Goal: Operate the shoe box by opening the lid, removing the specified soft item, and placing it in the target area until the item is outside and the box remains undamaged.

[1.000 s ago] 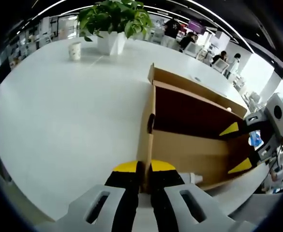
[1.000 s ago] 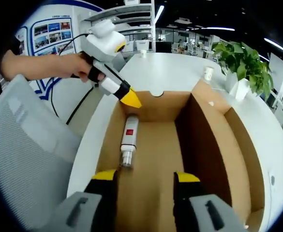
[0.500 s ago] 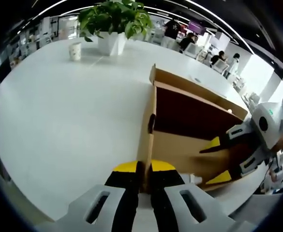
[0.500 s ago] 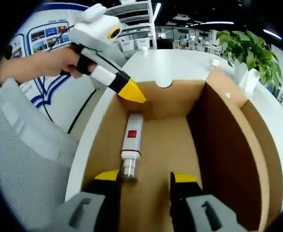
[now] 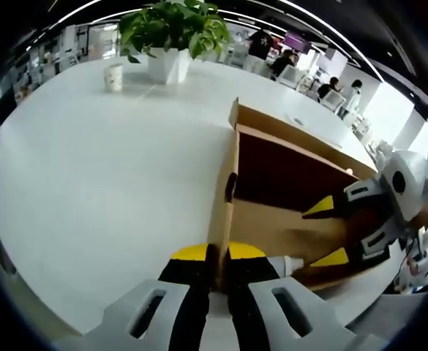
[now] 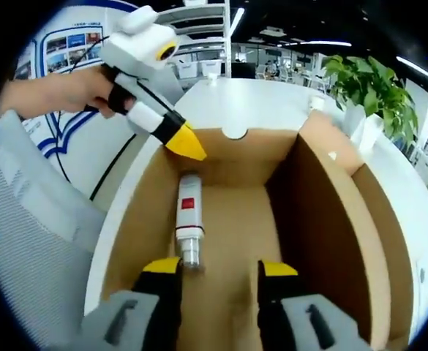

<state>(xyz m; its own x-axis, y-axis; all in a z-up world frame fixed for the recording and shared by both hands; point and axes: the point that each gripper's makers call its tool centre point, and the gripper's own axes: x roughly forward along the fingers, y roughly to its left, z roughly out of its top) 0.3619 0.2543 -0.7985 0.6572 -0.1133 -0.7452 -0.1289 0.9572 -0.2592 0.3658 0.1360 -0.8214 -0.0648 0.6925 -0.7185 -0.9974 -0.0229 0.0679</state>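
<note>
White tube [image 6: 188, 219] lies lengthwise in box [image 6: 331, 219], cap toward right gripper [image 6: 217, 272].

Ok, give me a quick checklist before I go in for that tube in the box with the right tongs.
1. Box open: ok, lid folded back.
2. Left tongs steadying the box: ok, shut on its end wall.
3. Right tongs open: ok, jaws apart above the box floor.
4. White tube reachable: ok, lying flat along the left wall, nothing on it.
5. Tube between the jaws: not ok, its cap sits by the left jaw.
6. Target area: cannot tell.
</note>
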